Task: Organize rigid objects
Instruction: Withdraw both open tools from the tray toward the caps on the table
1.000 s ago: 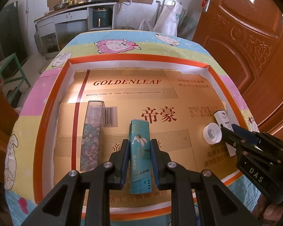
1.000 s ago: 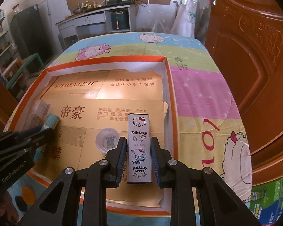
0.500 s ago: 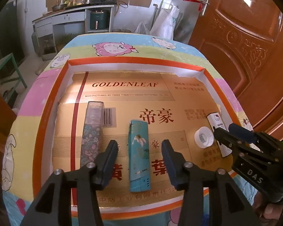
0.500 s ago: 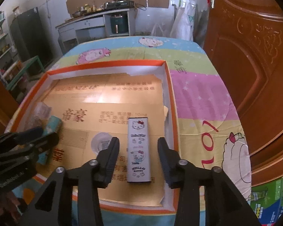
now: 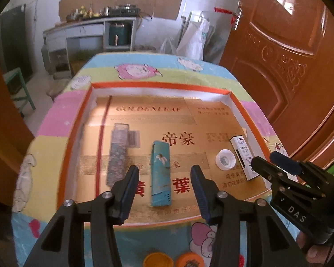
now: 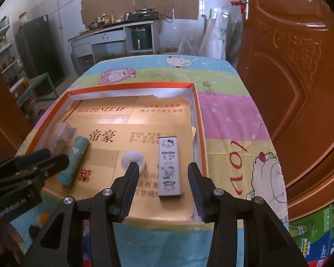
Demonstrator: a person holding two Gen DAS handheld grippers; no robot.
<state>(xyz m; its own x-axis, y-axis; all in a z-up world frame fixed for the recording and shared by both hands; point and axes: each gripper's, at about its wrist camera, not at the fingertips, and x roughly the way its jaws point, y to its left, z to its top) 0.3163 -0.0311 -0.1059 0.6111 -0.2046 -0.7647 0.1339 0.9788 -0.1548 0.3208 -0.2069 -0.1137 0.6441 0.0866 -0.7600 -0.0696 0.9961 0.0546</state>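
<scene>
Nearest us, at the table's near edge, two orange lids (image 5: 173, 260) sit on the cartoon tablecloth (image 6: 229, 120), just outside the orange-rimmed tray (image 5: 63, 162). That tray is the landmark here.

Left gripper (image 5: 163, 188) hangs over the tray's near edge, jaws parted wide, having just been opening. The teal lighter (image 5: 160, 173) lies flat on the tray floor between them, touched by neither pad. Its long side runs from the near rim toward the far rim.

Right gripper (image 6: 161, 183), same story: jaws spread, just opened, nothing gripped. The Hello Kitty lighter (image 6: 169, 165) lies flat in the tray's near right corner, parallel to the right wall, clear of both pads.

Between the two lighters, a white round cap (image 6: 132, 160) rests on the gold cardboard lining, just left of the Hello Kitty lighter and partly behind the right gripper's left finger.

Left of the teal lighter and parallel to it lies a floral patterned lighter (image 5: 118, 154), blurred, not far from the tray's left wall.

The four things make a rough row across the tray's near half. The far half shows only the gold printed cardboard.

Past the tray's far rim the tablecloth runs on; beyond stand a kitchen counter (image 6: 113, 33) with pots and, right, a brown wooden door (image 6: 296, 77).
</scene>
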